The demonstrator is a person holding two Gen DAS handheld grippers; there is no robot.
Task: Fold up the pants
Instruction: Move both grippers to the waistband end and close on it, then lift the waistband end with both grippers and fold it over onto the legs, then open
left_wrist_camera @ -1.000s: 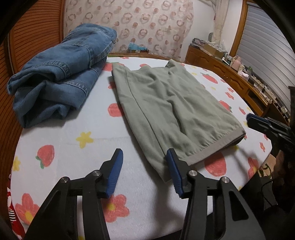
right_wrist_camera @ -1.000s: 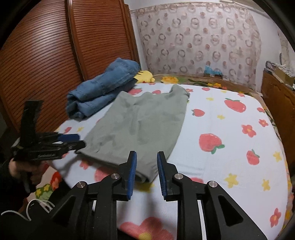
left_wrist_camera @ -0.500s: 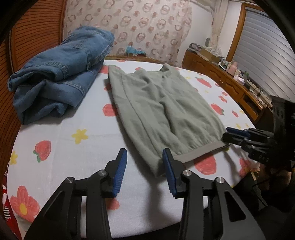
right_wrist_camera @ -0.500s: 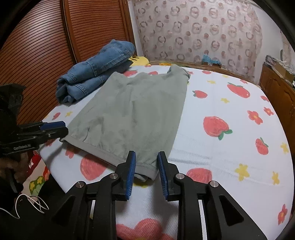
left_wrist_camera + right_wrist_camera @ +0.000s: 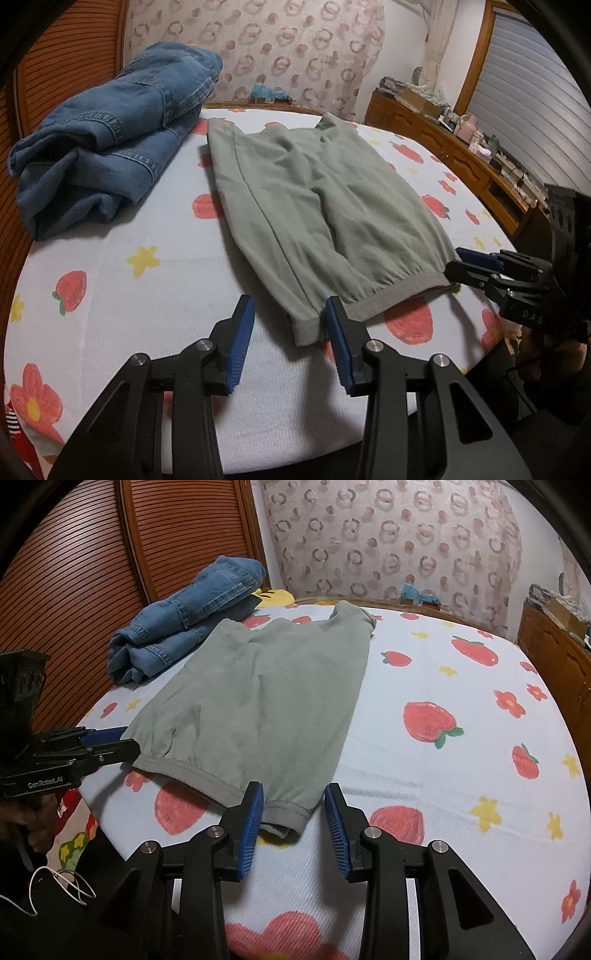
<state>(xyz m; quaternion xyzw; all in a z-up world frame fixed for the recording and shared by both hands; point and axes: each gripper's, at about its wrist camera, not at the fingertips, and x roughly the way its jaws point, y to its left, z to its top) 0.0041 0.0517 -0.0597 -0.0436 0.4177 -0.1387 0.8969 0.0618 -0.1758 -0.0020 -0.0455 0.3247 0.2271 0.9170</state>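
1. Nearest first: our left gripper (image 5: 289, 319) stands parted at the near edge of the bed, grasping nothing. One hem corner of the green pants (image 5: 317, 206) lies between its pads, just inside the right-hand one; we cannot tell whether pad and cloth touch.
2. Our right gripper (image 5: 293, 805) is likewise spread and empty, with the opposite hem corner between its blue pads.
3. Key relation: the pants lie flat straight ahead of both tools, long axis running away from us, hem band (image 5: 192, 770) nearest and far end toward the headboard. Each gripper sits at its own corner, neither closer than the other.
4. Judgement: the next move looks like pinching both corners and carrying the hem away along that axis. The cloth is soft and may sag between the two grips.
5. Surface: bedsheet (image 5: 443, 672), white with strawberry and flower print, slightly giving.
6. Farther left: folded jeans (image 5: 107, 140), just beside the pants' far left edge.
7. Room: slatted wooden doors (image 5: 74, 572) on the left, patterned curtain (image 5: 388, 535) behind the bed, cluttered dresser (image 5: 443, 122) on the right.
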